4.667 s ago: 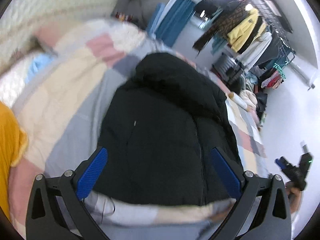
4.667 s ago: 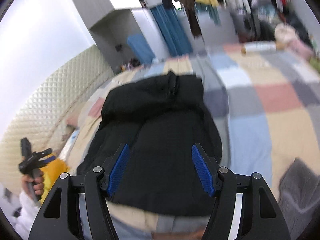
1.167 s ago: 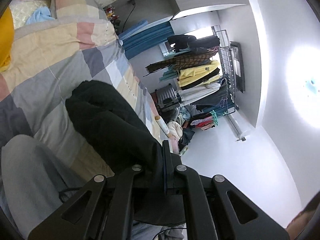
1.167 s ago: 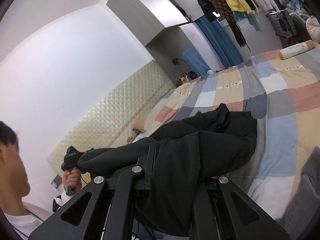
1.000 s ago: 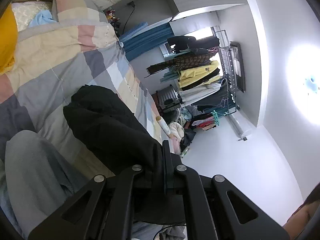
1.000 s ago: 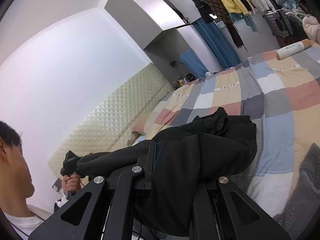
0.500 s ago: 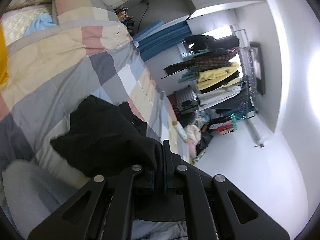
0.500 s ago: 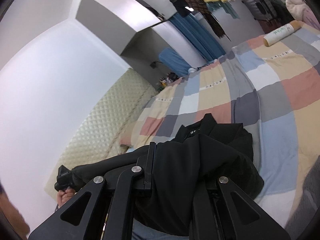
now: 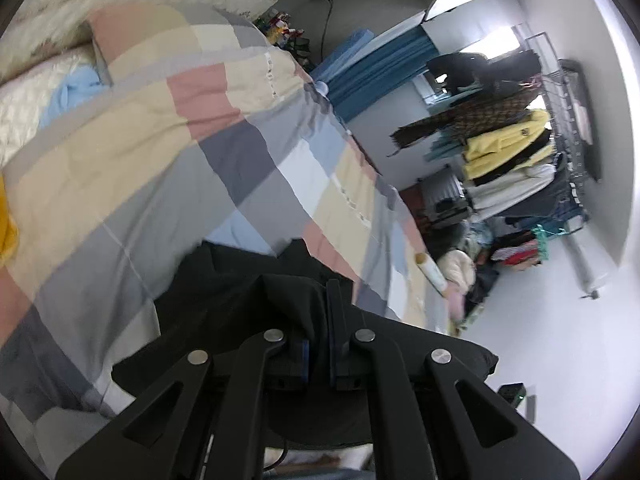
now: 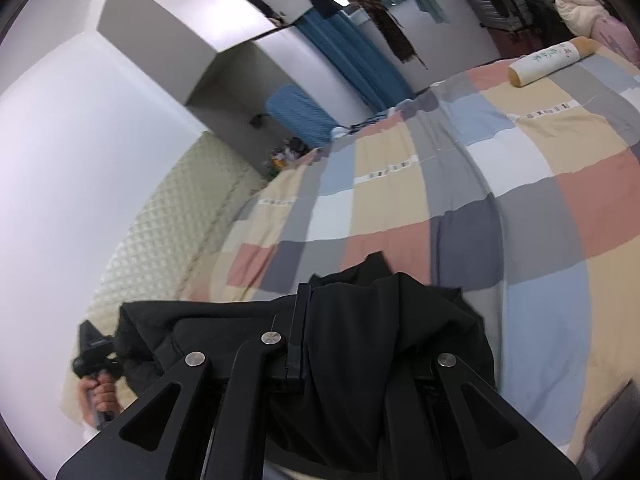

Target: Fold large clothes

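A black puffy jacket (image 9: 224, 300) lies partly on the checked bedspread (image 9: 132, 160) and partly hangs from both grippers. My left gripper (image 9: 318, 320) is shut on a bunched edge of the jacket, lifted above the bed. My right gripper (image 10: 304, 320) is shut on the jacket's other edge (image 10: 400, 320), which drapes over and hides the right finger. The left gripper also shows in the right wrist view (image 10: 94, 354), held in a hand at the far left with jacket cloth stretched to it.
The quilted headboard (image 10: 168, 216) and pillows (image 9: 36, 92) are at the bed's head. A rolled bolster (image 10: 548, 60) lies at the bed's far edge. A clothes rack (image 9: 512, 148) with hanging garments stands beyond the bed. A grey blanket (image 10: 612, 432) lies at the right.
Both grippers have tilted down and moved forward over the bed with the jacket. More of the jacket now lies bunched close under the grippers, and its spread on the bed is shorter.
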Demonstrator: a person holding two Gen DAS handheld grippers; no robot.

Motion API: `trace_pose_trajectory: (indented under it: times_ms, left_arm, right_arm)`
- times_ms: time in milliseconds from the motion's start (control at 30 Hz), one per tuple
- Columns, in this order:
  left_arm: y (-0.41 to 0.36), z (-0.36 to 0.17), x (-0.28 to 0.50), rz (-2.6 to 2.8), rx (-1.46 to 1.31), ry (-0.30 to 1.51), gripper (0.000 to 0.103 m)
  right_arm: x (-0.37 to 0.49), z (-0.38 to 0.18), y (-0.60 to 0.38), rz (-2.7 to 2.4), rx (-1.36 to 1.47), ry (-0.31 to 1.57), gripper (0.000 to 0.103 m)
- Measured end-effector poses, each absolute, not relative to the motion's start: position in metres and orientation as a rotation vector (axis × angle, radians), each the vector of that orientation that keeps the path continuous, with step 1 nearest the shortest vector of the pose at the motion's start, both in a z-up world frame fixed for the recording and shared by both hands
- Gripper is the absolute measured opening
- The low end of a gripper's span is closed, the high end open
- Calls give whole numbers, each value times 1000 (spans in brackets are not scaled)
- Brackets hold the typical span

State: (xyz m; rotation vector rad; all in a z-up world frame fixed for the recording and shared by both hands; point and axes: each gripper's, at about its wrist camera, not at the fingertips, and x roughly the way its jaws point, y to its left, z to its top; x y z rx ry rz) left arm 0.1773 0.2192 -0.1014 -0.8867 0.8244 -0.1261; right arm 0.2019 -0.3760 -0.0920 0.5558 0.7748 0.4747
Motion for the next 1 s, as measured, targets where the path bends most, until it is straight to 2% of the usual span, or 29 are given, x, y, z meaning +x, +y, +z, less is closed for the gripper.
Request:
trace_pose_trajectory:
  times_ms: [267,500,833,1000]
  left_arm:
    - [191,-105,238,59,-668,844,6]
    - [156,-152,294,230,-396,896,6]
    - [135,-226,331,258,-240,1017,9]
    - [137,-240,333,244,-242,1055,9]
  right_arm:
    - [263,-112,-356,340,458,826,6]
    - [310,-164,-331,248,343,903,6]
    - [337,-247,-312,236,235,1030,3]
    - [338,-262,-313,261,272,1047,3]
